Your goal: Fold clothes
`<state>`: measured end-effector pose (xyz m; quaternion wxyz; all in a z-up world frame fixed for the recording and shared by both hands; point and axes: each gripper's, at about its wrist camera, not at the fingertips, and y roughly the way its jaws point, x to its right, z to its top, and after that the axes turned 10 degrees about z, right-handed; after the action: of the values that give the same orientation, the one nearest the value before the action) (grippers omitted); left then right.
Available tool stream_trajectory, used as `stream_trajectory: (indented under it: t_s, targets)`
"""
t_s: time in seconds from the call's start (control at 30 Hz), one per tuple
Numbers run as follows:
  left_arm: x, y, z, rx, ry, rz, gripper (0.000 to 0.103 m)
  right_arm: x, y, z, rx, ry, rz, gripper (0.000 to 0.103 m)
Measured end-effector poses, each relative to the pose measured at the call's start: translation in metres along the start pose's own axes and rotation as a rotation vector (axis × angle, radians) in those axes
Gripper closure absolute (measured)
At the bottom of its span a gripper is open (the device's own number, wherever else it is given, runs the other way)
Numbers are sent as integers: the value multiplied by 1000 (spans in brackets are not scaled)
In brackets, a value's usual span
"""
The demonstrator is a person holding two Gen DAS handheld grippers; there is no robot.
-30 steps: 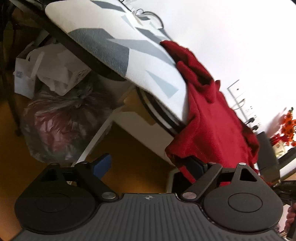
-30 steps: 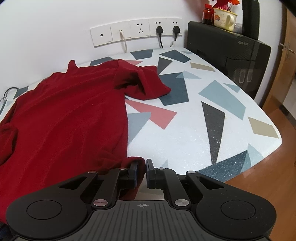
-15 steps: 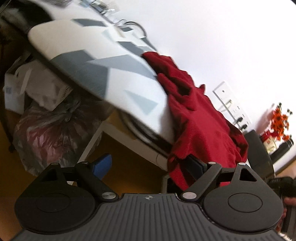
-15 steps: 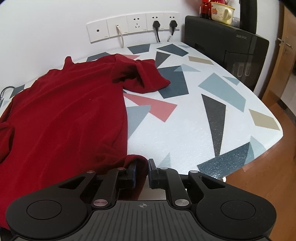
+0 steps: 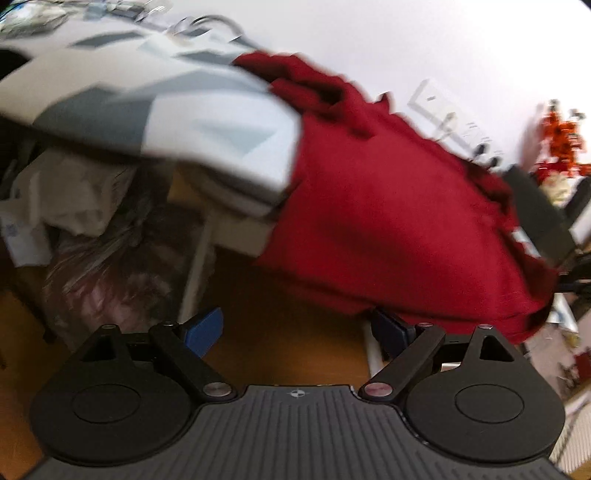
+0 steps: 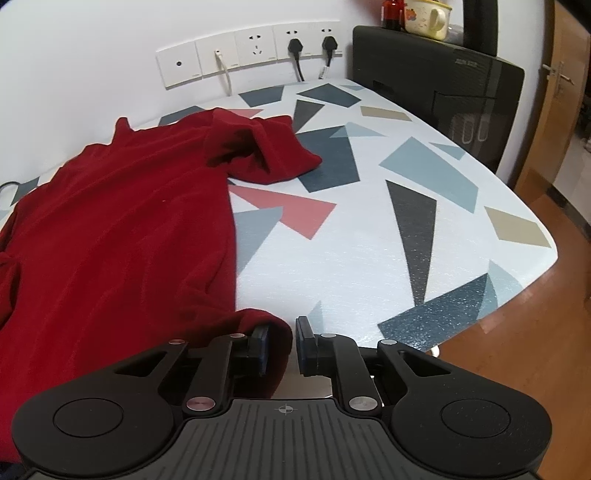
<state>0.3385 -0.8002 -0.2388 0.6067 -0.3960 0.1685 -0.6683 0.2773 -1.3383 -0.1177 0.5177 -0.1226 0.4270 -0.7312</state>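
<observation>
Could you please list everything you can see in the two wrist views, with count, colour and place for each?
red garment: one, dark red, spread on the table's left part, hem hanging over the near edge.
table: one, white top with grey, blue, red and tan shapes, against the wall.
wall sockets: one row, white, on the wall behind the table; two black plugs and a white cable in them.
black appliance: one, at the table's far right end.
mug: one, cream, on the appliance.
bags: a few, white and clear, blurred, on the floor under the table.
left gripper: black, blue pads, jaws wide open below the hanging hem.
right gripper: black, nearly shut, a fold of hem between its pads.
</observation>
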Motion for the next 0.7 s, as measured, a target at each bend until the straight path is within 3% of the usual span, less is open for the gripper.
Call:
stream_trajectory:
  t_s: [0.17,0.47,0.53,0.7]
  targets:
    - [-8,-6,3,54,-108,-51,14,-1,3,2,-3,-2,3,87]
    - [-40,6,-18,41,-330,-72,15,-4,8,7,-2,1,12,87]
    - [-47,3,-19,65,-410,-120,15,-3,11,6,-13,14,11,87]
    - [-46,0,-15,80,-412,-145,15,-3,14,8,-20,25,18,87]
